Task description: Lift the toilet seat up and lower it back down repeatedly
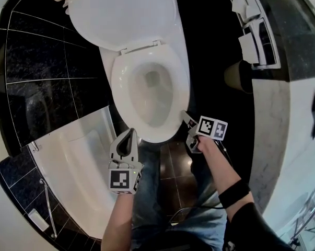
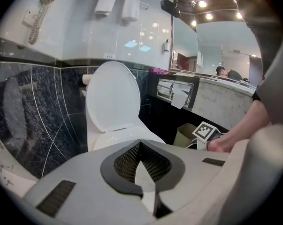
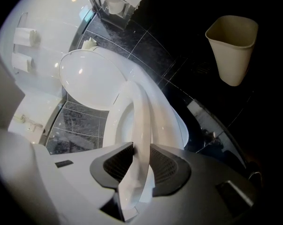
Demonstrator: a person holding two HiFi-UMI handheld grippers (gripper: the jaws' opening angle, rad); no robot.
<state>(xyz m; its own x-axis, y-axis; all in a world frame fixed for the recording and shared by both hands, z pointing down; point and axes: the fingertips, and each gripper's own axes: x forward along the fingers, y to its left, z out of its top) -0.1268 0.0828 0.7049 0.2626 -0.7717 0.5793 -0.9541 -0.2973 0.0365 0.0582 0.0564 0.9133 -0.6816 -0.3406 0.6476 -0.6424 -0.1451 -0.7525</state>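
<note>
The white toilet has its lid [image 1: 120, 9] standing up against the wall. Its seat [image 1: 119, 85] lies over the bowl. My right gripper [image 1: 184, 127] is at the seat's front right edge. In the right gripper view it [image 3: 141, 149] is shut on the seat's rim [image 3: 142, 107], which runs between the pads with a slight gap to the bowl beside it. My left gripper [image 1: 131, 133] hovers just before the bowl's front, jaws shut with nothing in them [image 2: 140, 144]. The lid [image 2: 113, 93] shows ahead of it.
A beige waste bin [image 3: 233, 46] stands on the dark floor right of the toilet. A white bathtub [image 1: 73, 161] lies to the left. Paper holders [image 1: 254, 35] hang on the right wall above a marble counter [image 1: 275, 124]. The person's legs are below.
</note>
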